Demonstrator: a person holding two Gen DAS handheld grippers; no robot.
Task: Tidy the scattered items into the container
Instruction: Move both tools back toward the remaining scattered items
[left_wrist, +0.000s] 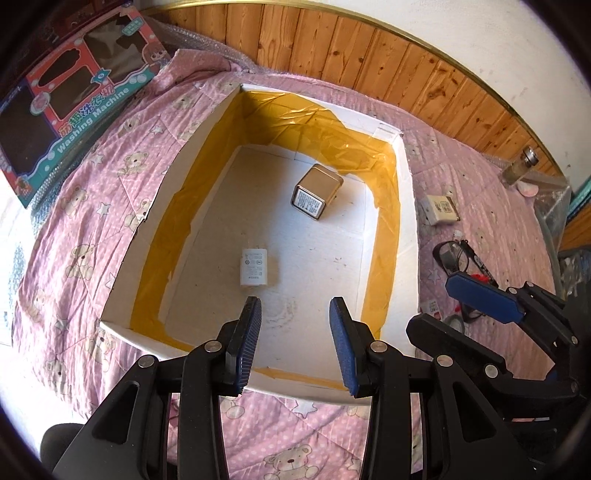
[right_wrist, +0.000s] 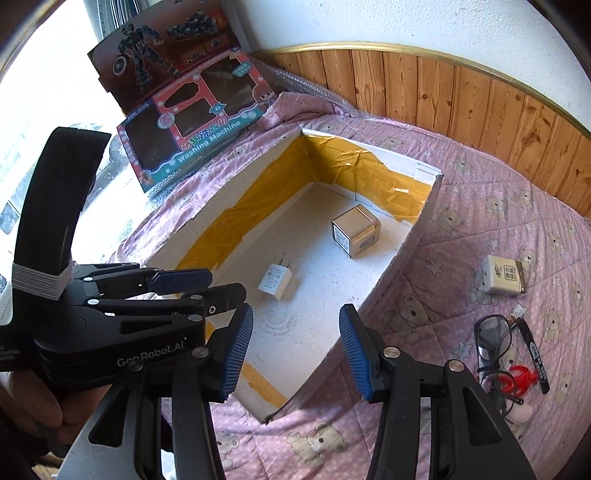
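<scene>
A white cardboard box (left_wrist: 406, 206) lined with yellow tape lies open on the pink quilt; it also shows in the right wrist view (right_wrist: 402, 251). Inside lie a gold metal tin (left_wrist: 317, 192) (right_wrist: 355, 230) and a white charger plug (left_wrist: 254, 267) (right_wrist: 275, 281). My left gripper (left_wrist: 295, 343) is open and empty over the box's near edge. My right gripper (right_wrist: 295, 350) is open and empty above the box's near right corner. On the quilt right of the box lie a small beige box (right_wrist: 503, 276) (left_wrist: 440, 209), black glasses (right_wrist: 493, 341) (left_wrist: 453, 256), a black pen (right_wrist: 535, 360) and a red clip (right_wrist: 520, 380).
A toy washing-machine carton (left_wrist: 74, 110) (right_wrist: 195, 144) leans at the back left, with a darker robot carton (right_wrist: 166, 48) behind it. A wood-panelled wall (left_wrist: 369, 55) borders the bed. A small glass jar (left_wrist: 521, 166) stands on a clear case at the far right.
</scene>
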